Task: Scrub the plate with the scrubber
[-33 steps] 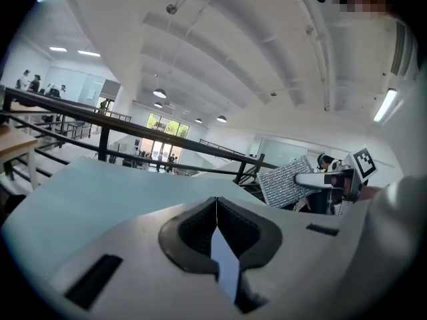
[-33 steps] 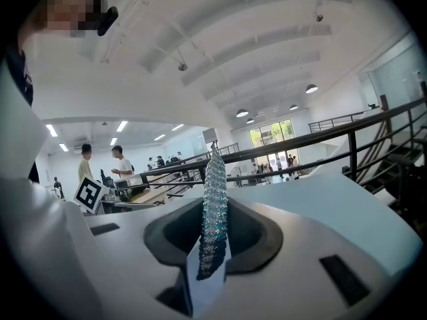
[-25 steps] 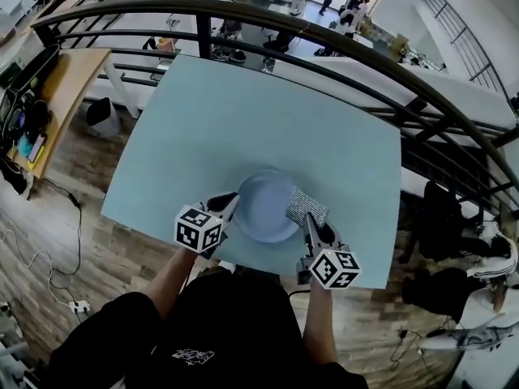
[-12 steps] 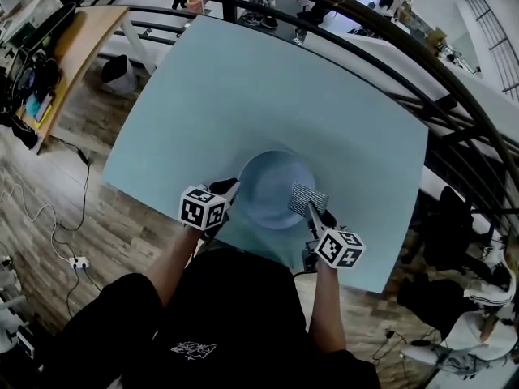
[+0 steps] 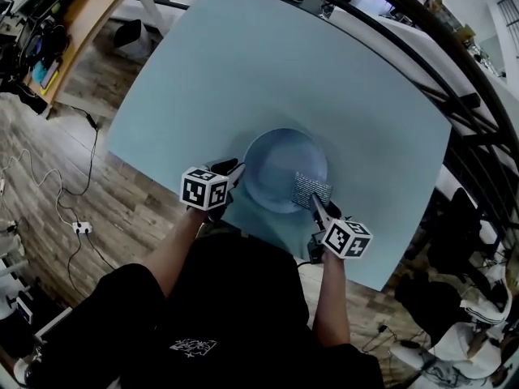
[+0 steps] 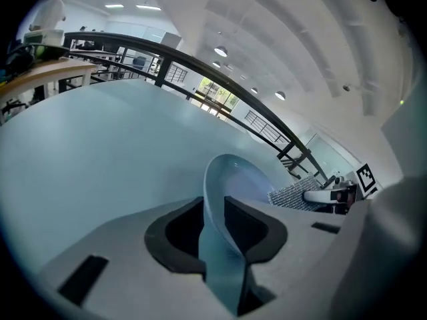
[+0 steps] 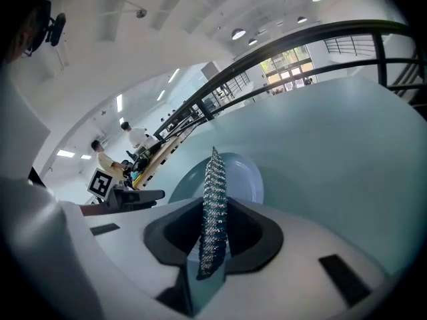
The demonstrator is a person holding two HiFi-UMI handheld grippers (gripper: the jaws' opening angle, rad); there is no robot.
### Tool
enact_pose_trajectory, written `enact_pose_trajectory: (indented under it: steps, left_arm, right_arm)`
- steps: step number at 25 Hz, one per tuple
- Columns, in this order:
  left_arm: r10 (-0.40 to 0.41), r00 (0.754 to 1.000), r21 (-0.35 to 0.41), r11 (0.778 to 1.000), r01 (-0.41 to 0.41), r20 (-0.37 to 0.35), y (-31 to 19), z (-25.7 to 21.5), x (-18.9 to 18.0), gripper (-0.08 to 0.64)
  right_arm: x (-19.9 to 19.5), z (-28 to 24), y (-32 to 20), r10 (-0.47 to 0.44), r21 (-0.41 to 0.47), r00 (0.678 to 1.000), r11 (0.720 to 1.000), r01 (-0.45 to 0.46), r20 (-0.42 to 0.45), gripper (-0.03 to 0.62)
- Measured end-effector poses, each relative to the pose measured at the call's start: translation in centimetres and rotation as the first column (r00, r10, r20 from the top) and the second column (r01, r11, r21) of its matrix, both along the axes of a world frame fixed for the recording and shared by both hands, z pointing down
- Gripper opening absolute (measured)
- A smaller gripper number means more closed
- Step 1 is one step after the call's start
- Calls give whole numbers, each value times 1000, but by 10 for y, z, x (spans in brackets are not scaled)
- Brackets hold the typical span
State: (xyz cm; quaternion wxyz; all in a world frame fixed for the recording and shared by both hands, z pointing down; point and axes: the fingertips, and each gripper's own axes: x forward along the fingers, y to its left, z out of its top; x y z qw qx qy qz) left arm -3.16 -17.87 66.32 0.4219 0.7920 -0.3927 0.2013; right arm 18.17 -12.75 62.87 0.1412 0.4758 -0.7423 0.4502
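A pale blue plate (image 5: 280,164) lies near the front edge of the light blue table (image 5: 268,71). My left gripper (image 5: 231,173) is shut on the plate's left rim; in the left gripper view the plate (image 6: 227,199) runs edge-on between the jaws. My right gripper (image 5: 315,204) is shut on a silver mesh scrubber (image 5: 310,189), which rests flat on the plate's right side. In the right gripper view the scrubber (image 7: 213,212) stands edge-on between the jaws, with the plate (image 7: 237,179) behind it.
A dark metal railing (image 5: 422,23) curves around the table's far and right sides. The table's front edge (image 5: 203,209) lies just under both grippers. A wooden floor with cables (image 5: 57,193) is at the left. A wooden desk (image 5: 89,6) stands at the far left.
The head view has tilted down and nearer, so the plate and grippers sit higher in frame. The scrubber lies a little further onto the plate. Both grips are unchanged.
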Motion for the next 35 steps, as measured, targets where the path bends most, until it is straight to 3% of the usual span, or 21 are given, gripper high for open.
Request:
enact_pose_trajectory:
  steps: [8, 22, 28, 35]
  left_arm:
    - [-27, 1000, -44, 999, 26, -10, 6, 13, 5, 80]
    - [-100, 995, -160, 982, 100, 7, 0, 36, 13, 66]
    - [-120, 993, -170, 978, 122, 24, -3, 37, 11, 54]
    - [-130, 991, -176, 975, 133, 25, -6, 39, 8, 51]
  right_arm:
    - [1, 14, 3, -45, -56, 999, 997, 46, 18, 84]
    - [-2, 39, -3, -35, -156, 998, 987, 43, 58, 84]
    - [-20, 41, -10, -75, -157, 995, 984, 84, 64, 84]
    - [-71, 44, -28, -175, -134, 983, 974, 181, 61, 86]
